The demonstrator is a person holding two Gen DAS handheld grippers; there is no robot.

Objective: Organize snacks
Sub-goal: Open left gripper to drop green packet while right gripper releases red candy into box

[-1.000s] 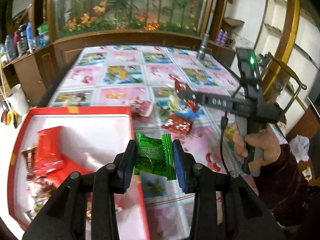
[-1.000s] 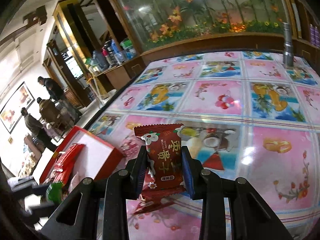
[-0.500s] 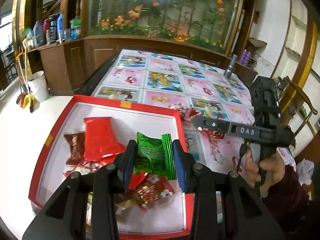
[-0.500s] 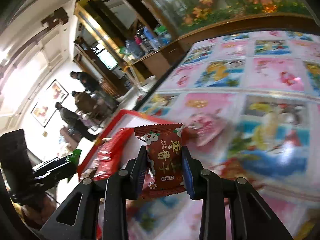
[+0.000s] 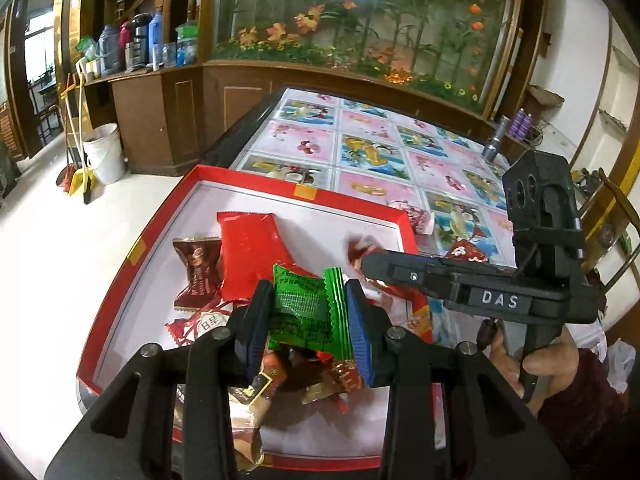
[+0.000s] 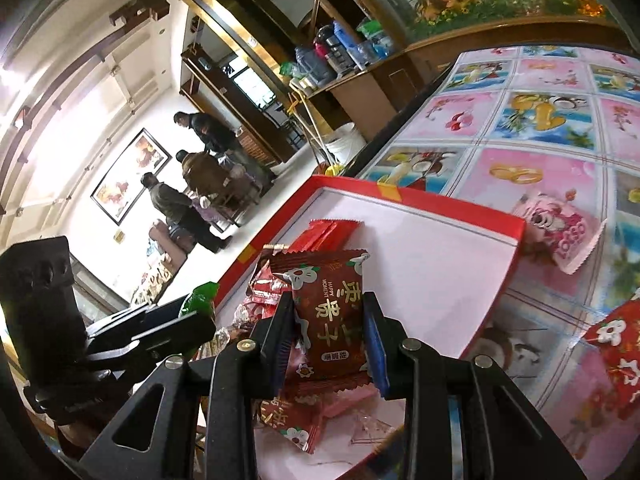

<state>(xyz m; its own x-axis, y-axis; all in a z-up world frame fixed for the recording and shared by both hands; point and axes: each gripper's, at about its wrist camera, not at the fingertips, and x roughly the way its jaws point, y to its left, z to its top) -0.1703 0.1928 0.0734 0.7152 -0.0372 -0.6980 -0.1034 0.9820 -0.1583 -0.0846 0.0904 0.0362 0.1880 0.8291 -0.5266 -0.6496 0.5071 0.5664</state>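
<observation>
Left gripper clamps green packet; right gripper clamps brown packet, long axis vertical in frame, above red box.

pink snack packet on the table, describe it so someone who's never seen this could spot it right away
Start at the red box on the picture-tiled table. Just past the box's far right corner, outside it on the tablecloth, lies the pink snack packet. Unlike the red and brown wrappers nearby, it is pale pink with a cartoon bear face and zigzag edges.
</observation>
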